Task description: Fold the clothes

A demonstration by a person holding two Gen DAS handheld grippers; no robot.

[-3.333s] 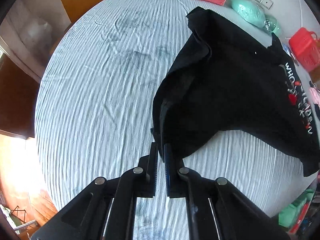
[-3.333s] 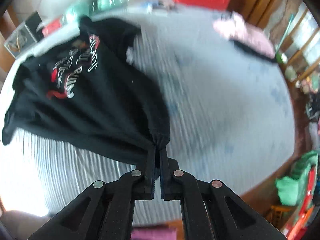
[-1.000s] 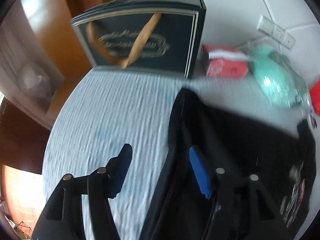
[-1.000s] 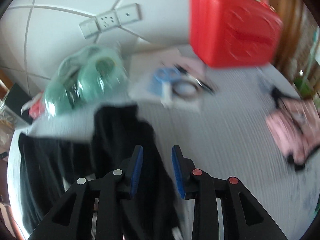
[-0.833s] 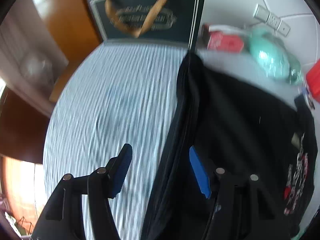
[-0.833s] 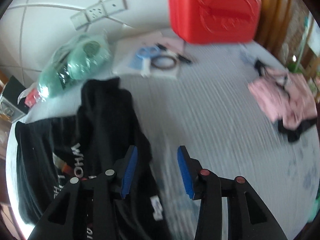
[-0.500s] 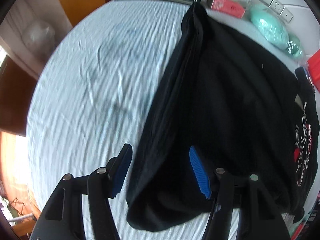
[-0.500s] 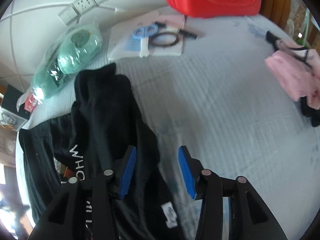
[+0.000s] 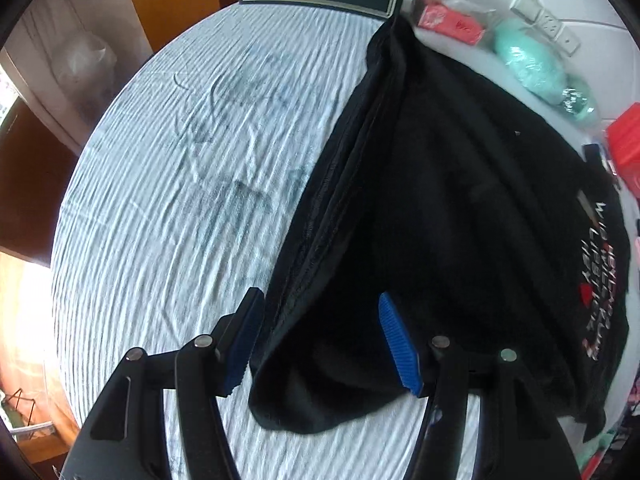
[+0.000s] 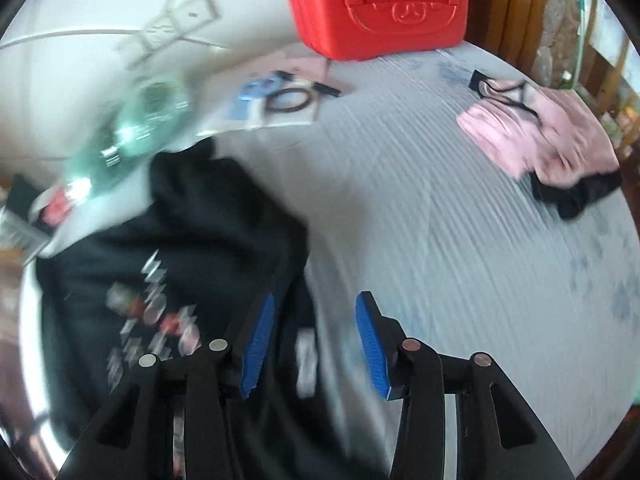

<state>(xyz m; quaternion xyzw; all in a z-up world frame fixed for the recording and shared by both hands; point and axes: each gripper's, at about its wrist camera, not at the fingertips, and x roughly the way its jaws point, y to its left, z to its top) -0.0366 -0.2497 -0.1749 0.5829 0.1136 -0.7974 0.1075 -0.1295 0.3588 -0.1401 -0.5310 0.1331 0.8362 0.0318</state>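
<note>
Left gripper (image 9: 320,340) & right gripper (image 10: 312,340): both w/ jaws spread, holding nothing, above the one black T-shirt (image 9: 440,208), which lies half-folded on the striped bedsheet (image 9: 168,200). Looks btwn folds; next prob. re-grip an edge for 2nd fold. Farther off: 1 pink garment (image 10: 544,132), 1 red case (image 10: 380,4).

left hand-held gripper (image 9: 320,344) gaping, empty | black shirt (image 9: 440,220) on striped sheet (image 9: 180,200)

black T-shirt (image 9: 460,216); printed lettering; rumpled, lying on striped bedsheet (image 9: 168,208)
</note>
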